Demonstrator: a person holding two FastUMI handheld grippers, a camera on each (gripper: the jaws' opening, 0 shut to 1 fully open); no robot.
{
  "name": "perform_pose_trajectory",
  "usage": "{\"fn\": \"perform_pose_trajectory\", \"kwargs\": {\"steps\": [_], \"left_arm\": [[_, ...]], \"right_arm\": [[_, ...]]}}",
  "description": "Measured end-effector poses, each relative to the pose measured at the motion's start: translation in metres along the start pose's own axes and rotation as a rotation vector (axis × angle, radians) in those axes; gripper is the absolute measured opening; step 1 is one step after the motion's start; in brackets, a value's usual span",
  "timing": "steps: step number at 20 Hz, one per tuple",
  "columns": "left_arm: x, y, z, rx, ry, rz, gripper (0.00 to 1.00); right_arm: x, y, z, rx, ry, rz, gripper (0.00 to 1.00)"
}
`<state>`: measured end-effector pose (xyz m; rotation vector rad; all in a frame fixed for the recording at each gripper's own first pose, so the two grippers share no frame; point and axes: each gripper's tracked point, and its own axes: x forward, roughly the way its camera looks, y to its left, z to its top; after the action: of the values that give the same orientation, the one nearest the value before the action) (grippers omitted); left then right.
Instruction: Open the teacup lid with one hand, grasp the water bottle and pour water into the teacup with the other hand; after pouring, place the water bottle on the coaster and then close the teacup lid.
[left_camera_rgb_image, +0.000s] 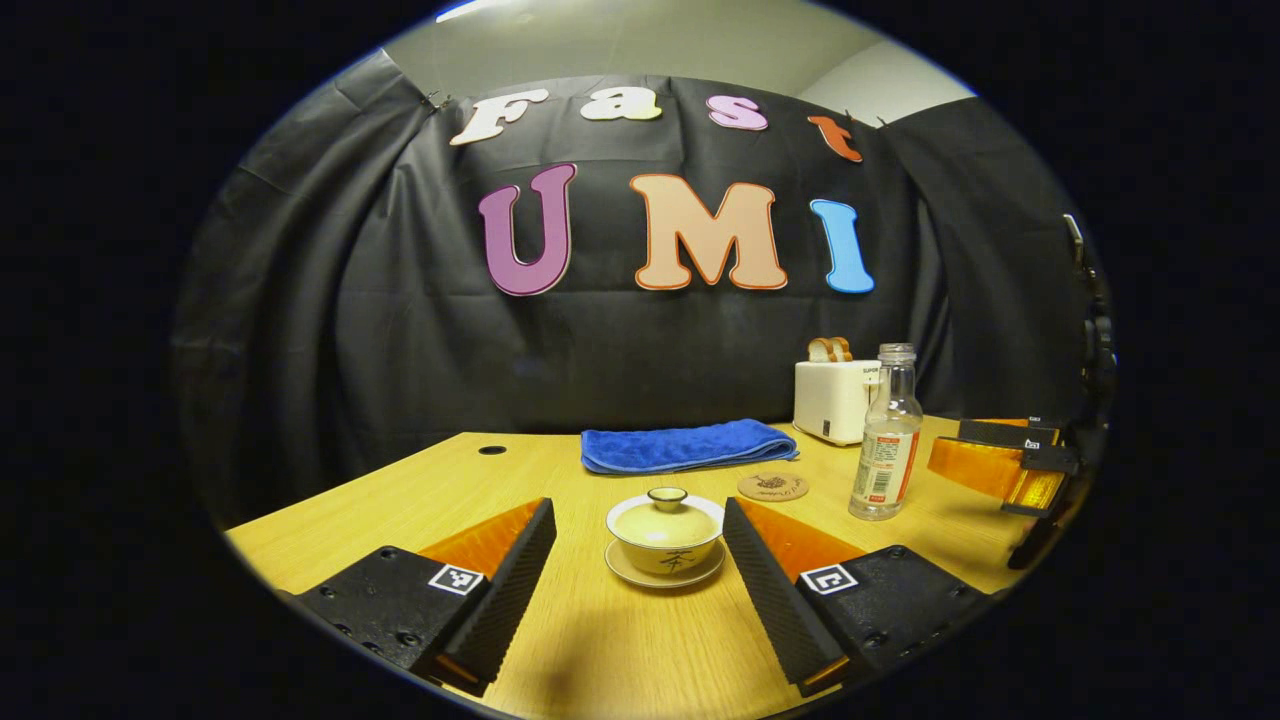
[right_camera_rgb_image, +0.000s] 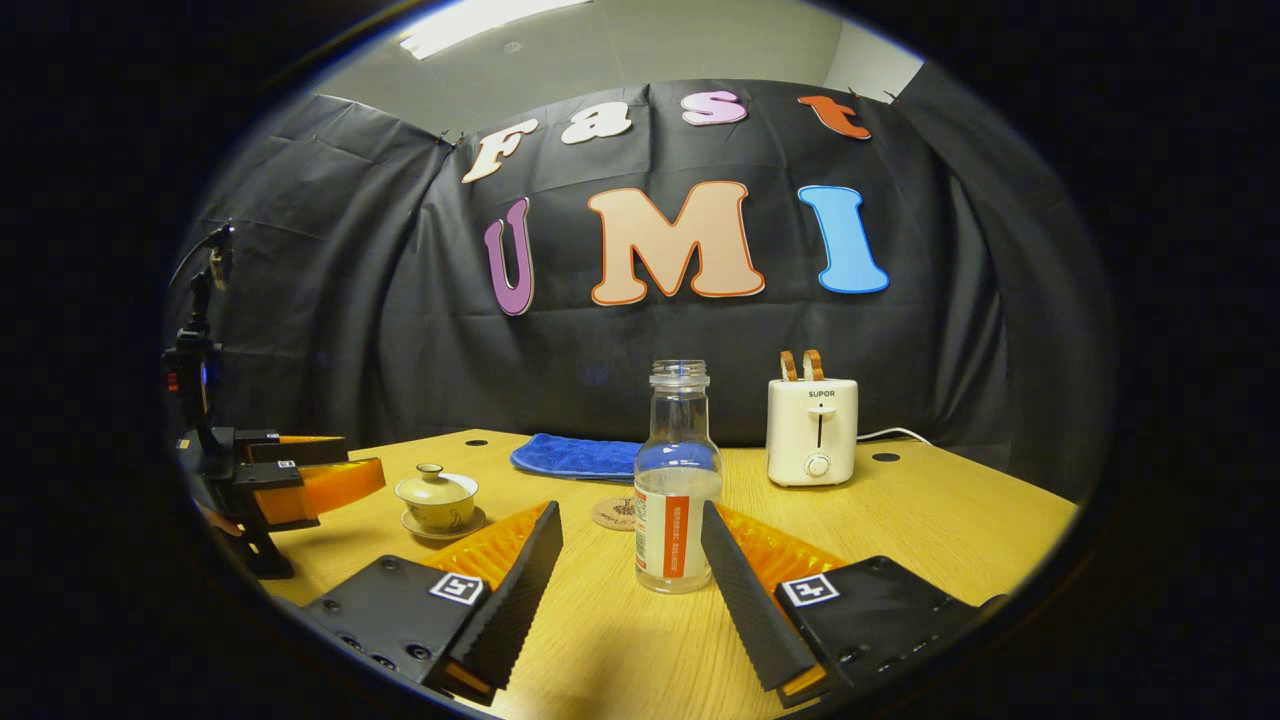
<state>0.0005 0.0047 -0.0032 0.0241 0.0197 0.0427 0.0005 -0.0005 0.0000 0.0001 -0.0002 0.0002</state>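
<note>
Glazed cream ceramic, the teacup (left_camera_rgb_image: 665, 541) sits on its saucer (left_camera_rgb_image: 664, 573) at the near middle of the wooden table (left_camera_rgb_image: 600, 640), its domed lid (left_camera_rgb_image: 667, 516) on, topped by a small round knob. In the left gripper view the left gripper (left_camera_rgb_image: 640, 560) frames the cup with its ribbed fingers spread wide, touching nothing; the cup stands between their tips, apart from both.

At 2 o'clock from the cup stands the bottle (left_camera_rgb_image: 886, 434), clear glass with a narrow neck, uncapped, bearing a paper label and partly filled with water. Between cup and bottle, slightly farther back, lies the coaster (left_camera_rgb_image: 772, 487), a flat round disc with a dark motif. At 12 o'clock from the cup a folded blue towel (left_camera_rgb_image: 686, 445) of soft nap lies; a boxy white toaster (left_camera_rgb_image: 835, 400) with two bread slices stands behind the bottle.

In the right gripper view the right gripper (right_camera_rgb_image: 632, 560) is spread wide too, the bottle (right_camera_rgb_image: 676, 480) upright between its ridged fingers, untouched, with the cup (right_camera_rgb_image: 438, 497) at 9 o'clock.
</note>
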Motion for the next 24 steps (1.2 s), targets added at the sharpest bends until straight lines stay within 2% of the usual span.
{"fn": "perform_pose_trajectory", "kwargs": {"steps": [1,3,4,6,7,9,13,14,16,17,18,21,22,24], "left_arm": [[0.000,-0.001,0.000,0.004,0.003,0.001,0.99],[0.000,0.002,0.000,0.014,0.002,0.021,0.99],[0.001,0.003,0.001,0.021,0.002,0.031,0.99],[0.000,-0.002,0.001,0.037,-0.001,0.025,0.99],[0.001,-0.003,0.003,0.041,-0.010,0.021,0.99],[0.002,-0.003,0.002,0.038,-0.010,0.016,0.98],[0.008,-0.006,0.001,-0.017,-0.013,-0.028,0.97],[0.011,-0.006,0.003,-0.026,-0.018,-0.032,0.98],[0.017,-0.008,-0.001,-0.015,-0.005,-0.052,1.00],[0.020,-0.010,-0.001,-0.013,-0.002,-0.058,0.97],[0.024,-0.010,-0.002,-0.010,0.006,-0.063,0.97],[0.038,-0.017,-0.009,0.007,0.050,-0.092,0.97],[0.043,-0.017,-0.011,0.012,0.066,-0.099,0.97],[0.052,-0.017,-0.016,0.015,0.095,-0.102,0.96]], "right_arm": [[0.000,0.000,-0.001,0.000,0.000,0.000,0.87],[0.000,0.000,-0.001,0.000,0.000,0.000,0.91],[0.000,0.000,0.000,0.000,0.000,0.000,0.87],[0.000,0.000,0.000,0.000,0.000,0.000,0.87],[0.000,0.000,-0.001,0.000,0.000,0.000,0.91],[0.000,0.000,-0.001,0.000,0.000,0.000,0.87],[0.000,0.000,-0.001,-0.001,0.000,0.000,0.87],[0.000,0.000,-0.001,-0.001,0.000,0.000,0.92],[0.000,0.000,-0.001,-0.001,0.000,0.000,0.92],[0.000,0.000,0.000,-0.001,0.000,0.000,0.92],[0.000,0.000,-0.001,-0.001,0.000,0.000,0.87],[0.000,0.000,0.000,-0.001,0.001,0.000,0.87],[0.000,0.000,-0.001,-0.001,0.001,0.000,0.92],[0.000,0.000,0.000,-0.001,0.001,0.000,0.92]]}}
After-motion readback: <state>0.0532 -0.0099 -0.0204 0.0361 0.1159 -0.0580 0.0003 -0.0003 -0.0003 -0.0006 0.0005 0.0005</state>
